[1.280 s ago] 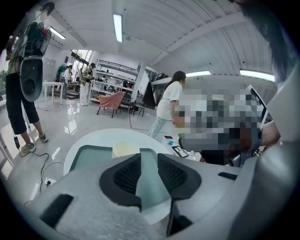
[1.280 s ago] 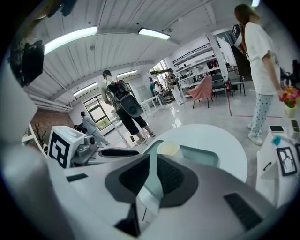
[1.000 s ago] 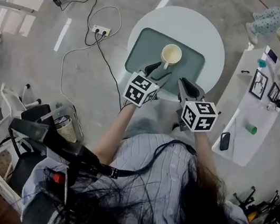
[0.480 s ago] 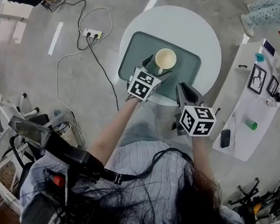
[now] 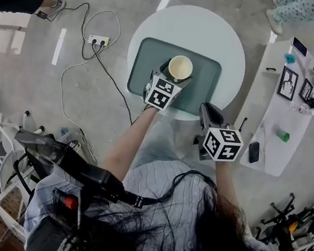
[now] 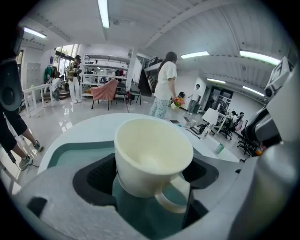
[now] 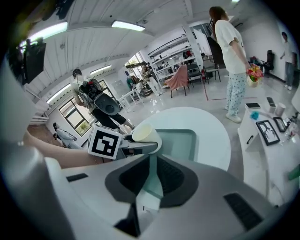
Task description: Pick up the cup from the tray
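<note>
The grey floor [image 5: 25,87] spreads out below and to the outer side of the left gripper [image 5: 174,80], and a white power strip [image 5: 97,39] lies on it well off to that side. The round white table [image 5: 235,42] stands straight ahead of both grippers, and a long white side table [image 5: 275,121] crowded with small items stands beyond the outer side of the right gripper [image 5: 209,110]. The grey-green tray [image 5: 206,79] lies on the round table directly under the left gripper's tips and ahead and to the inner side of the right gripper. The left gripper reaches over the tray's near edge, its jaws drawn in against the two sides of the cream cup [image 5: 180,68], which sits upright between them with its mouth open upward; whether its base is clear of the tray cannot be told. The cup's handle [image 6: 174,200] points back toward the left gripper's body. The right gripper hangs back at the table's near edge, well apart from the cup, its jaws pressed together with nothing between them.
</note>
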### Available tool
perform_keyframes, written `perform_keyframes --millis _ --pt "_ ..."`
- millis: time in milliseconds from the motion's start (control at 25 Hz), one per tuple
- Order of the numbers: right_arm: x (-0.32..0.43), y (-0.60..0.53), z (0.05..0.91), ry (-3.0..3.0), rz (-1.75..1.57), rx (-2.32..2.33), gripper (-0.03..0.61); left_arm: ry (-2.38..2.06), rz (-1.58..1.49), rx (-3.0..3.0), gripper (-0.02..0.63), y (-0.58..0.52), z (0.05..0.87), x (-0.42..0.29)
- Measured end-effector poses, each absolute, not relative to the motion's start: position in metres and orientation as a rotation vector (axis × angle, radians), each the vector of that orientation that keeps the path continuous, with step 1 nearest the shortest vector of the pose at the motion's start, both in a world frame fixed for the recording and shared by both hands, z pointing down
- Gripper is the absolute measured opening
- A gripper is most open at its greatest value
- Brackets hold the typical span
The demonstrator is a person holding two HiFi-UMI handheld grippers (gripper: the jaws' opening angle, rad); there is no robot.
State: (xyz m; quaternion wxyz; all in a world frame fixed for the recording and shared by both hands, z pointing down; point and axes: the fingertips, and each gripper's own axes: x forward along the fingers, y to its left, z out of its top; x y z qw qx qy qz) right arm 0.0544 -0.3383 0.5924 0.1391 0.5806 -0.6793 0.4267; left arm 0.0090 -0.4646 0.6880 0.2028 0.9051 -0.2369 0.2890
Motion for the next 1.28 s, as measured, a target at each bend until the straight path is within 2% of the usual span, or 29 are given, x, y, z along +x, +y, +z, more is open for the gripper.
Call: perform_keyframes --millis 160,320,960,1280 --pt "0.063 -0.338 0.593 -1.948 1.241 1.706 0.064 -0.687 0.828 2.545 0.423 -0.466 0.694 0.012" --pt "0.069 -0.339 0.593 -1.935 1.247 1.736 0.064 -0.701 0.812 2.554 0.462 -0.47 0.695 0.018" --pt "0.075 -0.333 0.591 -1.953 1.241 1.738 0.064 -0.676 0.861 2.589 0.439 -0.467 0.691 0.018" --pt "0.075 -0.334 0.586 -2.002 1.219 1.723 0.064 -0.701 0.799 2.632 0.437 -0.456 0.659 0.014"
